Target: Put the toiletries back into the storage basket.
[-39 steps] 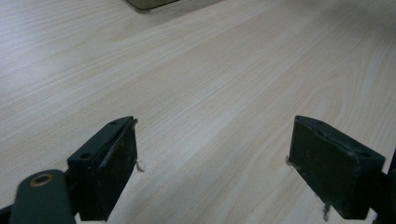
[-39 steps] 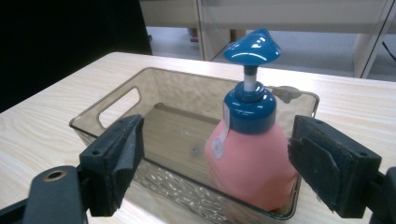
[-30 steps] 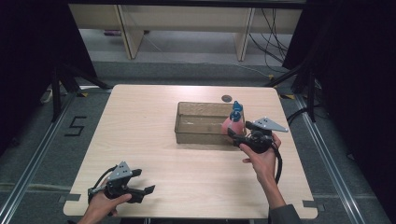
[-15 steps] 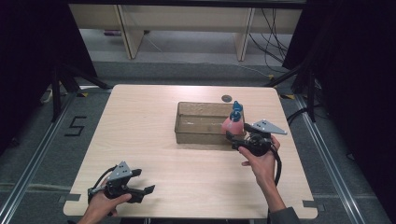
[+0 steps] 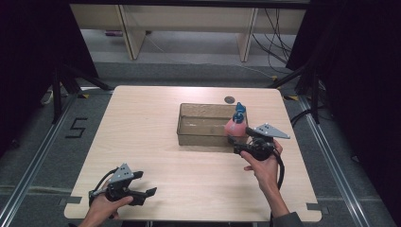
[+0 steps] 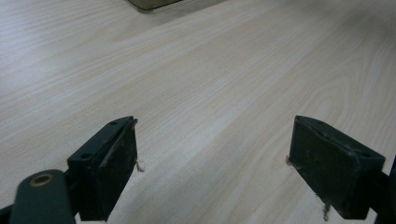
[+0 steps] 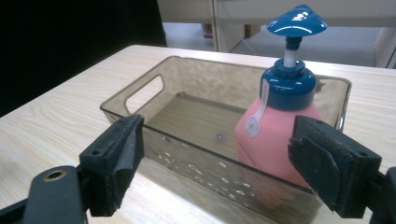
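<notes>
Pump bottle (image 7: 278, 126) upright in the bin's (image 7: 140, 88) right end, long axis vertical. Right gripper (image 7: 219, 163) just outside the near wall, jaws wide, empty, bottle dead ahead. Left gripper (image 6: 212, 163) well apart, wide, empty, over table (image 6: 210, 70).

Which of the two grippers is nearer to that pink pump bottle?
Right. The right gripper sits open just beside the pink pump bottle in the bin; the left gripper rests far off.
</notes>
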Demonstrator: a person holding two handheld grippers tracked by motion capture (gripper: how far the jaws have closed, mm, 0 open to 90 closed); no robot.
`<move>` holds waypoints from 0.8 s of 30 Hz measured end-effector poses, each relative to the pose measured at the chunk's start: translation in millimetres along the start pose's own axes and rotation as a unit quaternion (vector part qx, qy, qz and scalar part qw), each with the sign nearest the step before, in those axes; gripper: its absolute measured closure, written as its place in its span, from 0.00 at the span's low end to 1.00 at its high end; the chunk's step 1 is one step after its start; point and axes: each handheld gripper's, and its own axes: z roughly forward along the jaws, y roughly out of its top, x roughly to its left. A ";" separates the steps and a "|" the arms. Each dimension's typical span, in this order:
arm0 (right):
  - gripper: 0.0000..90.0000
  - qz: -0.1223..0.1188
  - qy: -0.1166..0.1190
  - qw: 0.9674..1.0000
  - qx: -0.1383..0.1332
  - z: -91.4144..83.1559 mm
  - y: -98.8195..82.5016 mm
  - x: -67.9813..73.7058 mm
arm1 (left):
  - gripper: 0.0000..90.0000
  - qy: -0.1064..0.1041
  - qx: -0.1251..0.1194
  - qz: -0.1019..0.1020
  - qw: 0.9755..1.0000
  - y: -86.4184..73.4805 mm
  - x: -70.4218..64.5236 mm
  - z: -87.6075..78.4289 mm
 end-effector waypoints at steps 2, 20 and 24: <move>0.21 -0.002 -0.001 1.000 -0.002 0.1 -1.3 0.8 | 0.16 0.002 0.001 0.000 1.000 0.2 -0.1 -0.3; 0.19 -0.004 0.024 1.000 0.007 2.1 -9.0 19.3 | 0.16 0.002 -0.002 -0.006 1.000 0.1 -0.4 0.6; 0.19 -0.012 0.030 0.999 0.015 1.9 -11.3 23.5 | 0.16 0.003 0.003 -0.005 1.000 0.8 -0.5 0.8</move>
